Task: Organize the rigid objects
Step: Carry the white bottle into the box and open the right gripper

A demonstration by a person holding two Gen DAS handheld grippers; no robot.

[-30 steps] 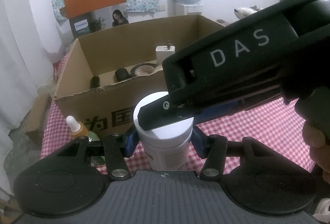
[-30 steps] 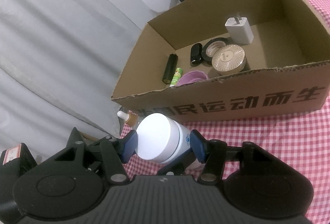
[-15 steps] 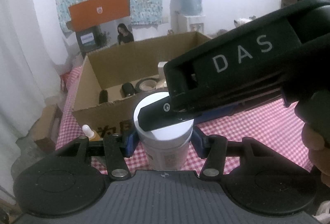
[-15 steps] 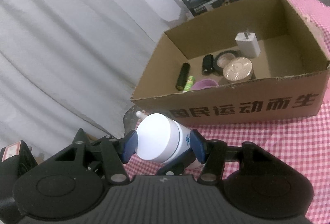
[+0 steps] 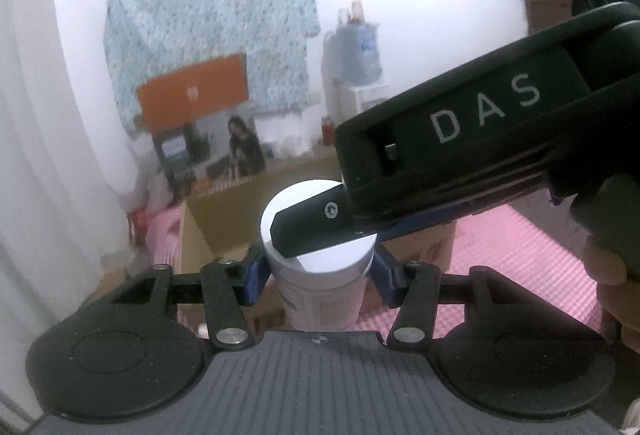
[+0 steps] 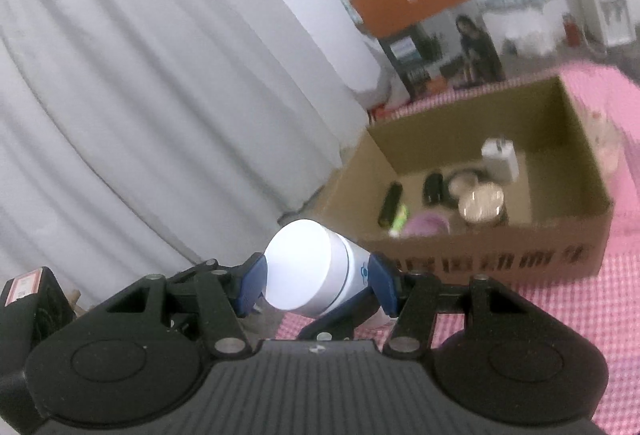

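A white jar with a white lid hangs above the pink checked cloth, and both grippers hold it. My left gripper is shut on the jar, its blue pads pressing the two sides just under the lid. My right gripper is shut on the same jar from another side; in its view the jar looks tilted. One black finger of the right gripper lies across the lid in the left wrist view. The open cardboard box stands beyond the jar.
Inside the box lie a white charger, a gold compact, two black tubes, a green tube and a purple item. A white curtain hangs on the left. An orange-and-photo carton stands behind the box.
Both grippers have risen with the jar held between them. The box now sits lower and farther off in both views, and the small dropper bottle has dropped out of sight.
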